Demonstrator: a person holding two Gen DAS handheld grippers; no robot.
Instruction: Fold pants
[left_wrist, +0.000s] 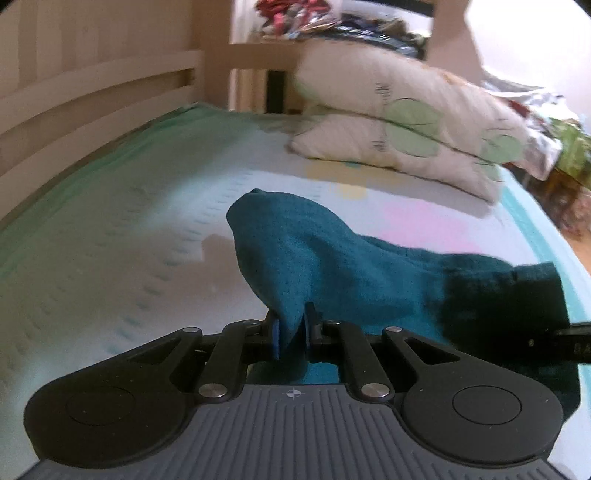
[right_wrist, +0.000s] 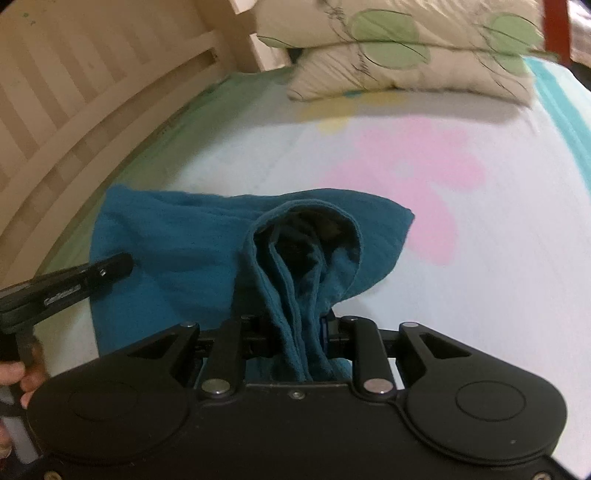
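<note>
Currently, the teal pants (left_wrist: 332, 258) are held above and partly on the bed (left_wrist: 110, 229), pinched at two places. In the left wrist view, the left gripper (left_wrist: 291, 332) is seen with its jaws pressed together on a bunched fold of the fabric, the blue pads (left_wrist: 275, 334) showing at either side of the cloth. From that pinch the pants rise into a rounded hump and trail away to the right, where the cloth darkens in shadow and the tip of the other tool is glimpsed at the frame edge.

In the right wrist view, the right gripper (right_wrist: 295, 332) is clamped on several gathered layers of the pants (right_wrist: 177, 251), with an open hem or leg mouth gaping just beyond the jaws. The rest of the garment is spread flat on the pale sheet (right_wrist: 443, 258), towards the wooden bed rail (right_wrist: 92, 92). The left gripper's finger is seen lying against the cloth at the left.

Two leaf-patterned pillows (left_wrist: 406, 125) are stacked at the far end of the bed, well apart from the pants. A pink print is visible on the sheet.
</note>
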